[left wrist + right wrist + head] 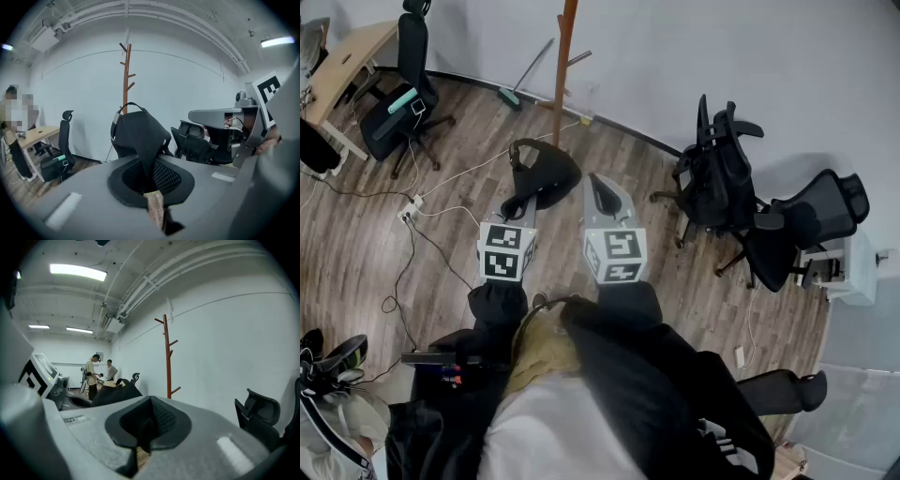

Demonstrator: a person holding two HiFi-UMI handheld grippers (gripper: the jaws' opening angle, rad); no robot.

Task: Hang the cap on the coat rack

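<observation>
In the head view a black cap (546, 173) hangs in front of me over the wooden floor, held at one edge by my left gripper (523, 199), which is shut on it. The left gripper view has the cap (140, 131) standing up from between the closed pads, strap loop on top. Straight ahead the brown wooden coat rack (565, 56) stands against the white wall, its pegs (126, 75) bare. My right gripper (602, 192) hovers just right of the cap, apart from it. Its jaws are shut with nothing between them (145, 427). The rack (166, 357) also shows there.
Black office chairs (722, 187) cluster at the right beside a white unit (853, 267). Another chair (403, 103) and a desk (347, 61) are at the far left. A broom (520, 80) leans near the rack's foot. A power strip (411, 208) with cables lies on the floor. Two people (93, 376) stand far off.
</observation>
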